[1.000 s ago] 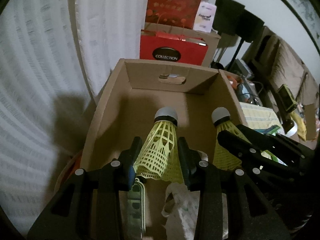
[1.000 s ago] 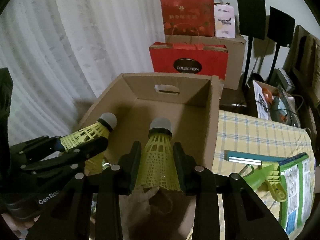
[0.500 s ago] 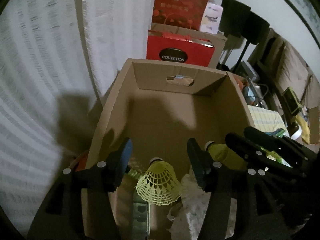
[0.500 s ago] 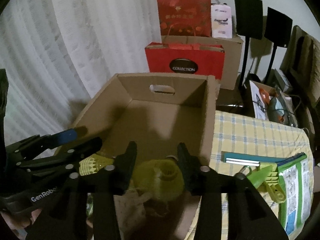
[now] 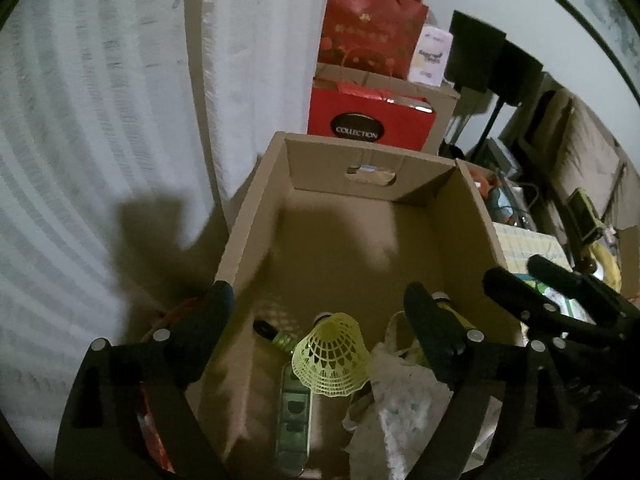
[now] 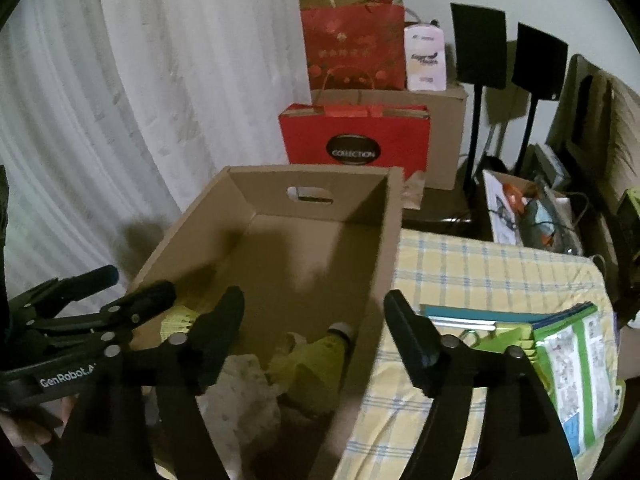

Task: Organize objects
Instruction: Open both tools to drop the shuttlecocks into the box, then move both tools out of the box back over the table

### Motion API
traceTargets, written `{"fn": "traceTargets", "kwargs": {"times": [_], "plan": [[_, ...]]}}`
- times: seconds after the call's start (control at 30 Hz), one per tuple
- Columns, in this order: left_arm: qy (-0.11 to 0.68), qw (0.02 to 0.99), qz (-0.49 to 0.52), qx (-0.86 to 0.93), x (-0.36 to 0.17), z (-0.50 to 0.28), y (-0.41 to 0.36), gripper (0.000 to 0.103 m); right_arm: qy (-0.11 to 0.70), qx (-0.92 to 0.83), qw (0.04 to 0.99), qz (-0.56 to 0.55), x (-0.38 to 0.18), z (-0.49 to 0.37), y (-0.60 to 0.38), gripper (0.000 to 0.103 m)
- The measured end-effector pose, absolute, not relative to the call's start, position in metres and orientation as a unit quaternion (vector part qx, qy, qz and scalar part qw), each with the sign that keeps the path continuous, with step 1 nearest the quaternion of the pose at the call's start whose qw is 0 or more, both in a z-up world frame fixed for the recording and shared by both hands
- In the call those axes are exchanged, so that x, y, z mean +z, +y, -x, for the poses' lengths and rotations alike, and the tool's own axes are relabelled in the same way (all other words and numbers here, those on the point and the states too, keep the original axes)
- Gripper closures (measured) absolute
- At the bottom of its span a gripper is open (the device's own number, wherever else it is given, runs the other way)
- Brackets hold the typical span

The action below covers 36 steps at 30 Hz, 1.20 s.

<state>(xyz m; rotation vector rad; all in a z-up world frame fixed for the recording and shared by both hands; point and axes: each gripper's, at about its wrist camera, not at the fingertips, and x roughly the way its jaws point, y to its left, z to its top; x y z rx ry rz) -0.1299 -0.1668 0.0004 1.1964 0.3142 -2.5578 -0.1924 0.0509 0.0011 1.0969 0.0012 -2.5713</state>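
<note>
Having just spread wide and empty, left tool [image 5: 316, 312] and right tool [image 6: 314, 312], both mesh-skirted yellow shuttlecocks [image 5: 330, 354] [image 6: 316, 364] dropped into cardboard box [image 5: 256, 216].

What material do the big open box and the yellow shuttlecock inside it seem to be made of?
The box looks like plain brown corrugated cardboard, matte, with folded flaps and a punched handle hole. The shuttlecock looks like molded yellow plastic: its skirt is an open lattice, not feathers. Its pale cap material is unclear.

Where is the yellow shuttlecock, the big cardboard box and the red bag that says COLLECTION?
yellow shuttlecock [image 5: 330, 354]: left wrist view, on its mesh skirt.
cardboard box [image 6: 308, 178]: right wrist view, on the far wall above the handle hole.
red bag [image 6: 354, 136]: right wrist view, on its front face above the black label.
</note>
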Motion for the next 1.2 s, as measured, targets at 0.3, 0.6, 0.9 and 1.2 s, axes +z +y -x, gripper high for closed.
{"fn": "traceTargets", "kwargs": {"times": [0.3,0.6,0.9,1.2], "plan": [[0.09,0.155,-0.405,-0.897,0.01,0.124,-0.154,0.015,0.011,-0.922,0.132,-0.364,0.016,0.178,0.08,0.005],[0.09,0.141,-0.387,-0.907,0.02,0.119,-0.131,0.001,0.011,-0.927,0.101,-0.36,0.022,0.165,0.118,0.001],[0.078,0.111,-0.388,-0.912,0.024,0.122,-0.093,0.001,0.005,-0.931,0.08,-0.356,0.029,0.152,0.157,0.001],[0.056,0.059,-0.409,-0.909,0.02,0.134,-0.041,0.001,-0.019,-0.932,0.048,-0.358,0.032,0.142,0.22,0.001]]}}
